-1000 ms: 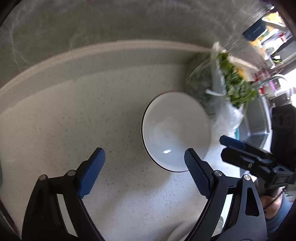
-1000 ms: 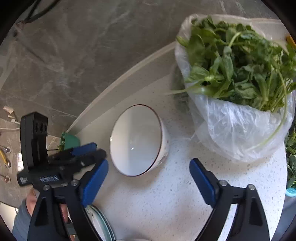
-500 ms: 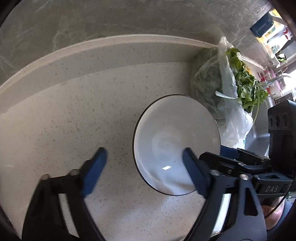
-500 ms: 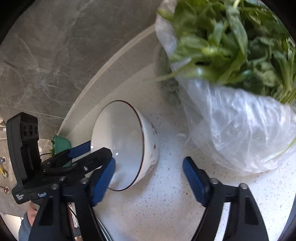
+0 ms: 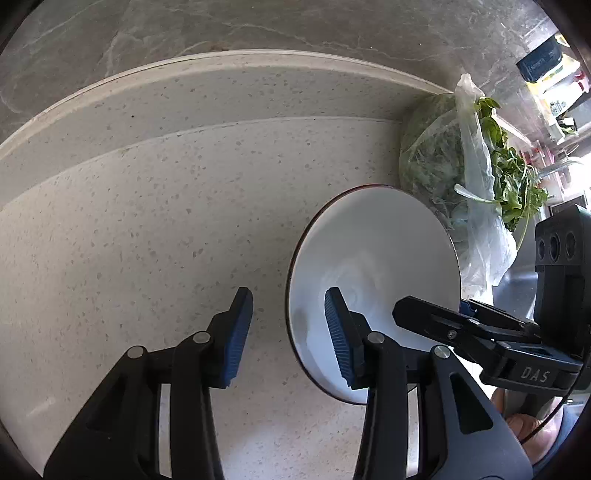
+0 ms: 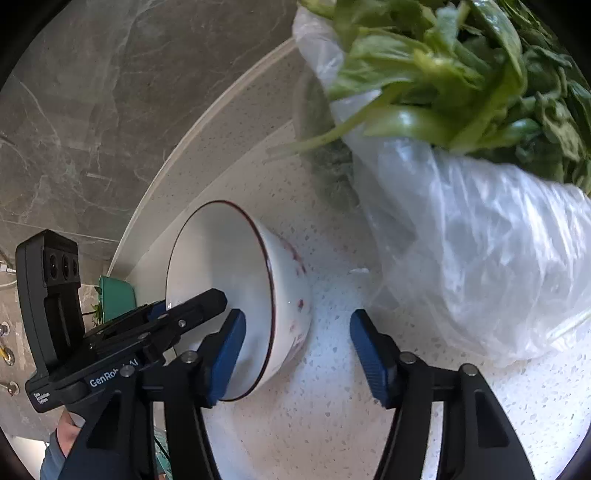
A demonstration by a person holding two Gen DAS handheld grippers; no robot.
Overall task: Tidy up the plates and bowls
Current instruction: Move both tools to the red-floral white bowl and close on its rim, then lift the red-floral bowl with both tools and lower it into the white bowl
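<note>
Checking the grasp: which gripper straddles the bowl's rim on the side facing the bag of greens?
The right gripper, jaws closing around the bowl wall nearest the bag of greens. The left gripper, also closing, straddles the opposite rim.

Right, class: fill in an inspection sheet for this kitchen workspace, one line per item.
Surface: pale speckled counter, raised back edge.
Job's things: white bowl, dark rim, upright, empty.
Clutter: plastic bag of leafy greens beside the bowl; green container behind.
Grippers: left hand-held gripper and right hand-held gripper each straddle the bowl's rim, jaws closing, pads not yet pressing.
Cables: nothing seen.
Surroundings: grey marble wall.
</note>
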